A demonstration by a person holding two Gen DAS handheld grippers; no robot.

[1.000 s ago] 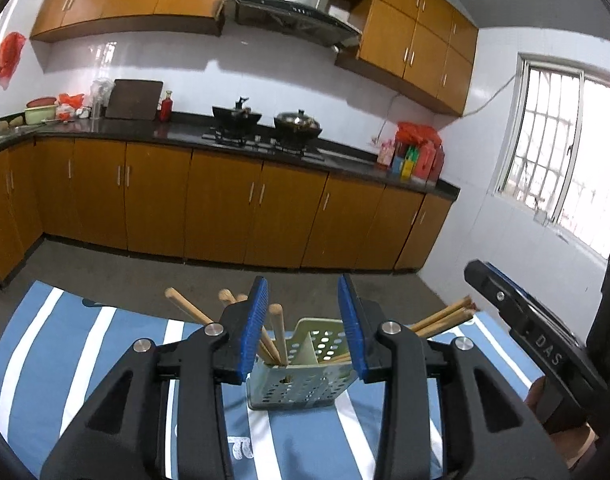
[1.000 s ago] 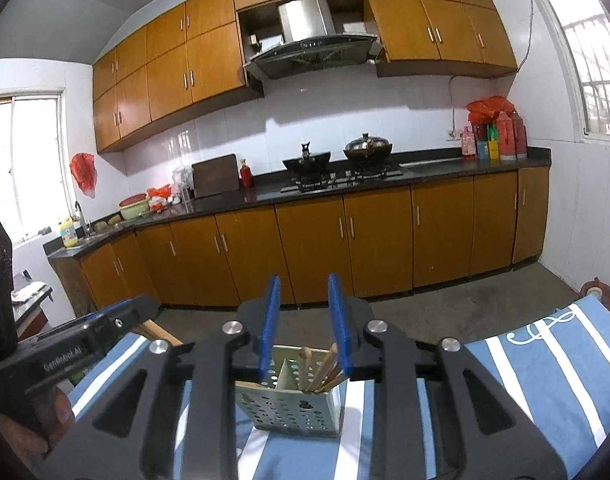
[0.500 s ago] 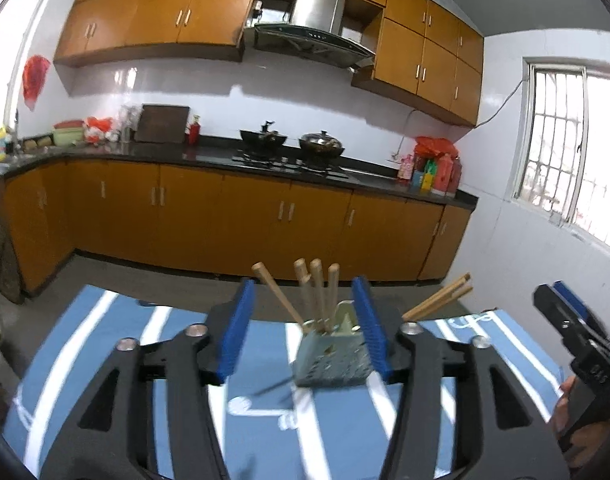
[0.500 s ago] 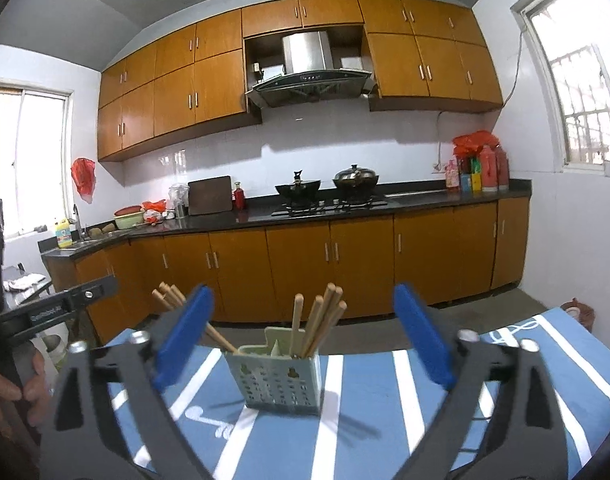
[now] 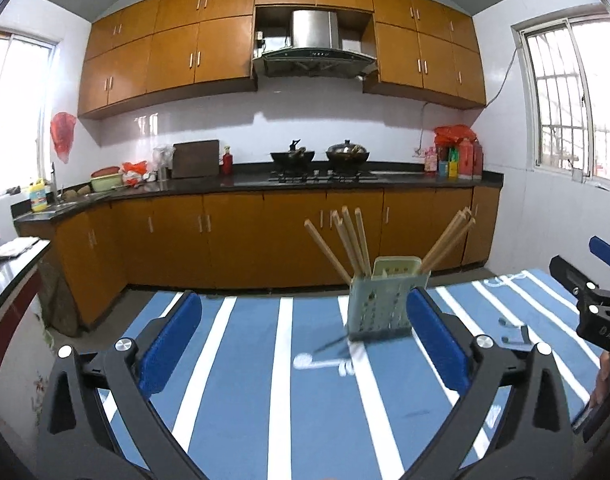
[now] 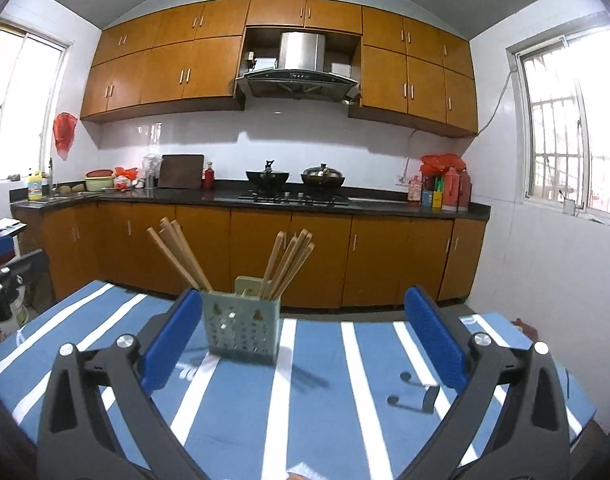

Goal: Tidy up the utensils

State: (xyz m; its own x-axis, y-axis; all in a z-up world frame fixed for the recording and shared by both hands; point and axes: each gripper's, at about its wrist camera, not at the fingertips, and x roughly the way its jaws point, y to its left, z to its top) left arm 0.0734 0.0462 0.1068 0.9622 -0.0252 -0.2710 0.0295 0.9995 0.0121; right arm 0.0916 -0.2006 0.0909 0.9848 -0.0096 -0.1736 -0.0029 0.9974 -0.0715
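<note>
Wooden chopsticks (image 6: 289, 264) are seen standing in the green holder (image 6: 241, 330) at mid-frame on the striped tabletop (image 6: 325, 400). Both the left gripper (image 5: 305, 344) and right gripper (image 6: 301, 340) have been opened wide and drawn back, empty; sorting is judged finished. "DAS" is read at the right edge.

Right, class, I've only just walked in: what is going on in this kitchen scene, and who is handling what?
A person holds a two-finger gripper in each hand above a blue striped tablecloth. Both the left gripper and the right gripper are wide open and hold nothing. On the cloth stands a pale green utensil holder, with wooden chopsticks standing in two leaning bunches inside it. No chopsticks show loose on the cloth, so the sorting looks about done.
</note>
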